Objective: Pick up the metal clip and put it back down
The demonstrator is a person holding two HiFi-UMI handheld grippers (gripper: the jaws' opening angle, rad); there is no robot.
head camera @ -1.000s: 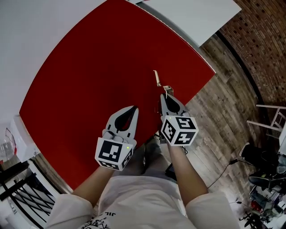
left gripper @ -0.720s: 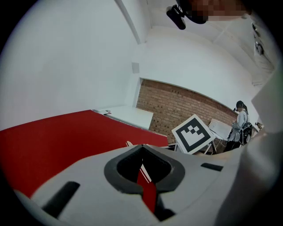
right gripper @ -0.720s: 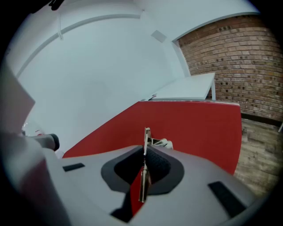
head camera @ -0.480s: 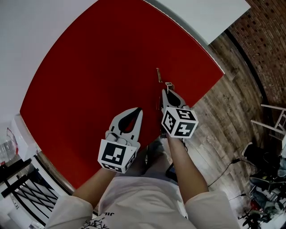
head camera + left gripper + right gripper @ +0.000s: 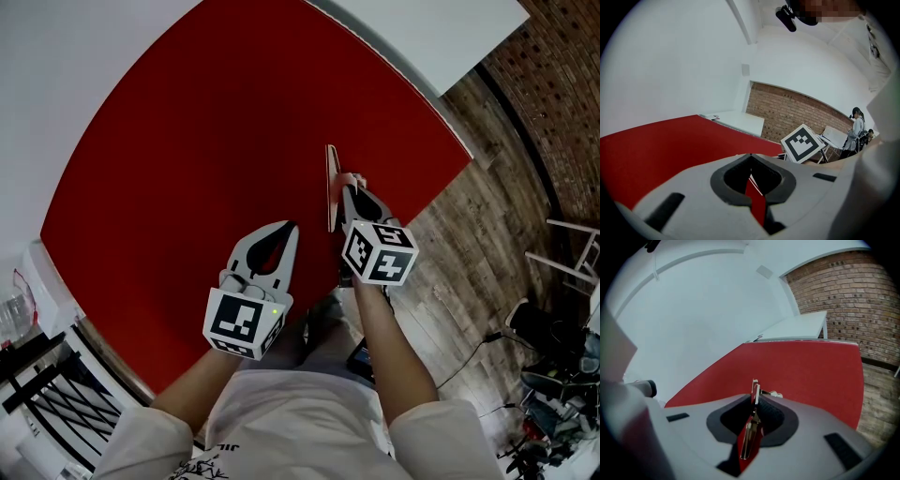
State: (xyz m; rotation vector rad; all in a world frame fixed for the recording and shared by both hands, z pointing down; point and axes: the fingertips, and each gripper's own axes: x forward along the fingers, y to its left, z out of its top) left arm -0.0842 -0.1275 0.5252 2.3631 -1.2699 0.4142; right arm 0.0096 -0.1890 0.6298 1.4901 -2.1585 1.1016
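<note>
Head view: right gripper (image 5: 349, 193) over the red worktop (image 5: 187, 141) (near its edge).
Clip (image 5: 751, 430): clamped edgewise between the right jaws, tip poking past them.
Left gripper (image 5: 286, 229): closed, empty.

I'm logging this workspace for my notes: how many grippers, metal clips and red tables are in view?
Grippers: 2, the left gripper and the right gripper
Metal clip: 1
Red table: 1
Total: 4
</note>
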